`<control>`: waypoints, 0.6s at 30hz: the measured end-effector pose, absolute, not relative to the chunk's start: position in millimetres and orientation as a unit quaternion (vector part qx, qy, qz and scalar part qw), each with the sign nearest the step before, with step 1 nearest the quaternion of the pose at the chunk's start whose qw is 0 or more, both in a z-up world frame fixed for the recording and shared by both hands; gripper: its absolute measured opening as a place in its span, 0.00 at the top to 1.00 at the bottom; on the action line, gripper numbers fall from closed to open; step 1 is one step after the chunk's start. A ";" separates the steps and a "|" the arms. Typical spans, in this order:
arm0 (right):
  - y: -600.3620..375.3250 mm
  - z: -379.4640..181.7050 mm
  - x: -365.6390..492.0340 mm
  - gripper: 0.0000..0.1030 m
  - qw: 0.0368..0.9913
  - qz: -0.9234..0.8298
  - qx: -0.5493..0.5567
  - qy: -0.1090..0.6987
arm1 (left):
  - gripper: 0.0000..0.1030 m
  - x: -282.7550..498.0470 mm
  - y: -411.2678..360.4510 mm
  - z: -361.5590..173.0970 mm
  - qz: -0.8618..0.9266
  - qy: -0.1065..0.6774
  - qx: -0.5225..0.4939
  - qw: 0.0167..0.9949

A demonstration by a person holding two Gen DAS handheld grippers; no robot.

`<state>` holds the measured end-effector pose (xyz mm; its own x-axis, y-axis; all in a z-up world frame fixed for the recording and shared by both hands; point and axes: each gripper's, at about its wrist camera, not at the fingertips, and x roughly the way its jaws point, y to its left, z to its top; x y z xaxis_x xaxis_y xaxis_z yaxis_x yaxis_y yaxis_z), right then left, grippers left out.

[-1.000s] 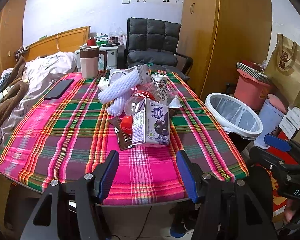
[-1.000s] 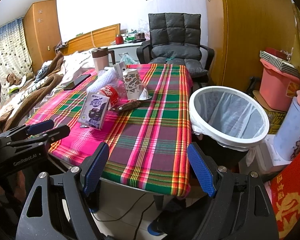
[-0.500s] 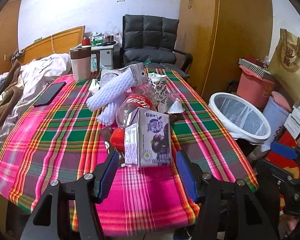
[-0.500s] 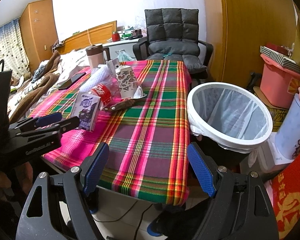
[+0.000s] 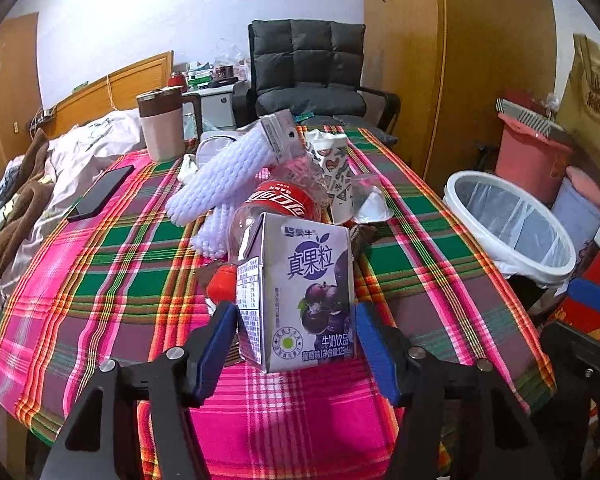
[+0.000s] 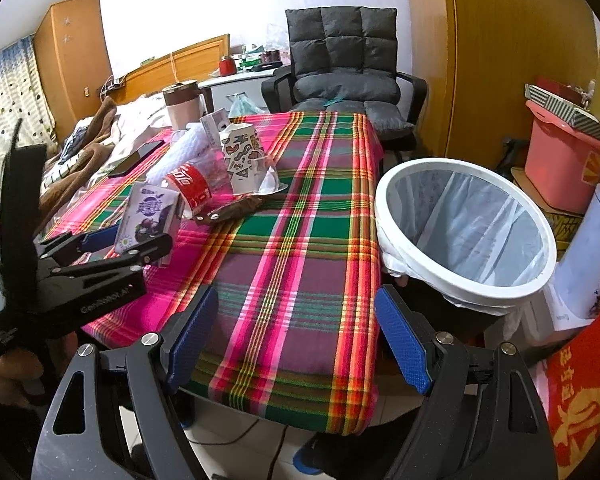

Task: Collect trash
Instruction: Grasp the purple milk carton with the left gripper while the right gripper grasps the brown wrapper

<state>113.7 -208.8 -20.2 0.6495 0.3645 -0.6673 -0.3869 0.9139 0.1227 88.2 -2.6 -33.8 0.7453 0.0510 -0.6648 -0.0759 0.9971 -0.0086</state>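
Left gripper (image 5: pixel 296 332) jaws spread wide, level; right gripper (image 6: pixel 296 336) jaws likewise apart, empty.

At the bottom of the frame the right gripper (image 6: pixel 296 332) hangs with its 2 blue-padded fingers (image 6: pixel 190 330) spread wide over the near edge of the plaid table (image 6: pixel 300 248). At left, the left gripper (image 6: pixel 130 242) straddles a purple milk carton (image 6: pixel 148 216). Behind the carton lie a cola bottle (image 6: pixel 192 184) and a patterned paper cup (image 6: pixel 242 156). At right stands a white lined trash bin (image 6: pixel 466 236).

Both wrist views across table (image 5: pixel 100 288)
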 end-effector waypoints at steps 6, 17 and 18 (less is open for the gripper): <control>-200.1 -21.2 119.5 0.21 0.904 0.215 -0.021 0.369 | 0.40 72.5 10.5 -24.2 0.030 0.340 -0.039 0.939; -164.5 -28.3 159.5 0.37 0.881 0.243 0.000 0.405 | 0.40 54.7 42.0 -11.4 0.051 0.321 -0.073 0.943; -157.4 -30.1 166.9 0.38 0.879 0.244 -0.001 0.409 | 0.40 54.5 46.0 -10.8 0.053 0.320 -0.076 0.943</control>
<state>166.9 -157.4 -30.1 0.5458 0.4286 -0.7200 -0.4298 0.8808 0.1985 54.5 46.0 -10.8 0.7896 0.0510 -0.6115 -0.1487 0.9827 -0.1101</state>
